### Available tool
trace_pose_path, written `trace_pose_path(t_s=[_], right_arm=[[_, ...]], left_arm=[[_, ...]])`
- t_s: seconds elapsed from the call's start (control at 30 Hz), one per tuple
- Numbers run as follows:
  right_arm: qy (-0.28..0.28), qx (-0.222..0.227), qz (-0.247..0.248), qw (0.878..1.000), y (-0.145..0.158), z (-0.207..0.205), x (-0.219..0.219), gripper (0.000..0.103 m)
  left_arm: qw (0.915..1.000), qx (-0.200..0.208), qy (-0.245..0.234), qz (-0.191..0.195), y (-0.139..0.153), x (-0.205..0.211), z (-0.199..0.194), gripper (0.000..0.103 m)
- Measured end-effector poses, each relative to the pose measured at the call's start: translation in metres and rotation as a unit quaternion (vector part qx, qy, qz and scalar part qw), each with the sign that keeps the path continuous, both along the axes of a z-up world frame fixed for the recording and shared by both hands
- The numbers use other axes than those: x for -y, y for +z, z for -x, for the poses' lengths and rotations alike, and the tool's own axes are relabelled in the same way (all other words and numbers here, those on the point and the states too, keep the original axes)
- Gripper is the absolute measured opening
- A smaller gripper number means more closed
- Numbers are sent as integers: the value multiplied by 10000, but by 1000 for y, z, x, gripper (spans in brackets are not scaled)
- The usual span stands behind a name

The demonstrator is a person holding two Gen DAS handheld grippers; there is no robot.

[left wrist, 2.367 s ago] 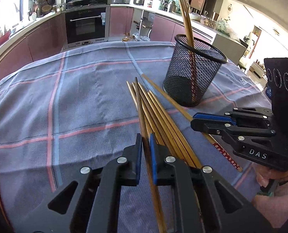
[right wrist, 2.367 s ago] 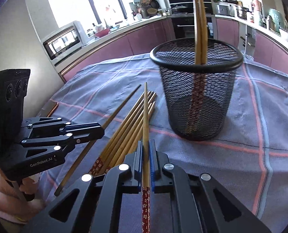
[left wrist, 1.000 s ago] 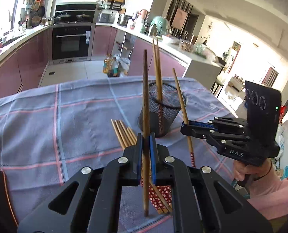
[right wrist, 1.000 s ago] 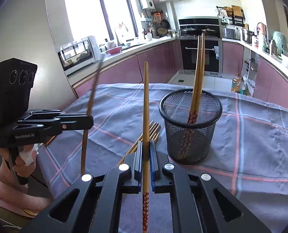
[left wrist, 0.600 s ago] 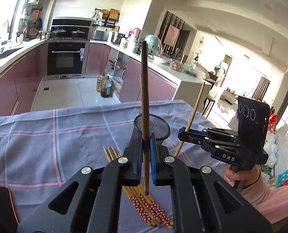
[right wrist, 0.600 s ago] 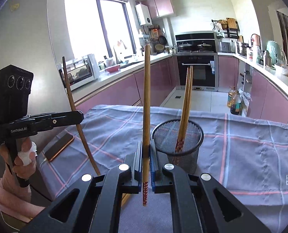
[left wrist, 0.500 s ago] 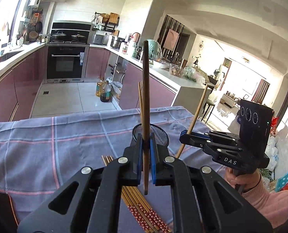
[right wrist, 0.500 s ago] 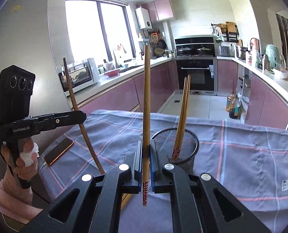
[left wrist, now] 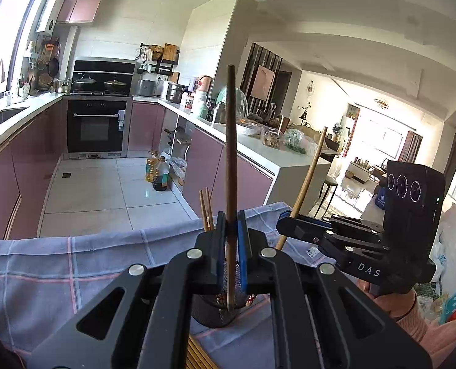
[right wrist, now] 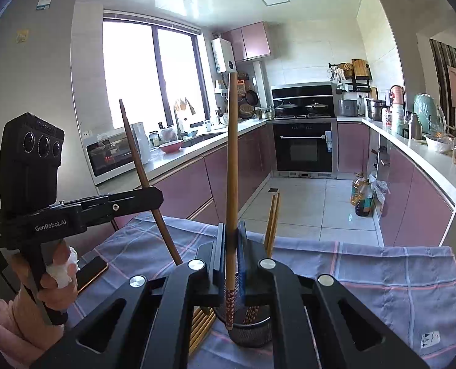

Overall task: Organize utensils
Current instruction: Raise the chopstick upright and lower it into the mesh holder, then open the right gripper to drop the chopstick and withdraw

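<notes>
Past my worktop's checked cloth point(left wrist: 74, 264) I see an oven point(right wrist: 303, 147), oil bottles point(left wrist: 157, 173), and a phone point(right wrist: 91, 272).

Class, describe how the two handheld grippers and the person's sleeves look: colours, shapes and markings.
Both grippers are black, angular, with blue pads and silver screws. The left gripper reads "GenRobot.AI", the right gripper "DAS"; each carries a black three-lens box. Sleeves are pink.
</notes>
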State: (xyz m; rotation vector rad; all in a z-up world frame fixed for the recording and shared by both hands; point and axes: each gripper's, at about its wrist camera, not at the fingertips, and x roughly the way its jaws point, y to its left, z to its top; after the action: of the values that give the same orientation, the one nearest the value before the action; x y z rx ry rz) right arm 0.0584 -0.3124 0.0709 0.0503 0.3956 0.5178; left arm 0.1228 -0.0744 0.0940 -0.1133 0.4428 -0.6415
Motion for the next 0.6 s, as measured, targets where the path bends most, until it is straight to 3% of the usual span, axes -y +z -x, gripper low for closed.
trace_pose_path(t_s=[0.17,0.6], right_arm=[[-100,-121,80,9998,-9,-18,-2,6],[-138,-1097,454,9928,-57,-47,-6,6]], left_arm=[[9997,-20,111,-198,-7,15,-10,8],[9916,-894,-193,-914,-79,47,-46,8]])
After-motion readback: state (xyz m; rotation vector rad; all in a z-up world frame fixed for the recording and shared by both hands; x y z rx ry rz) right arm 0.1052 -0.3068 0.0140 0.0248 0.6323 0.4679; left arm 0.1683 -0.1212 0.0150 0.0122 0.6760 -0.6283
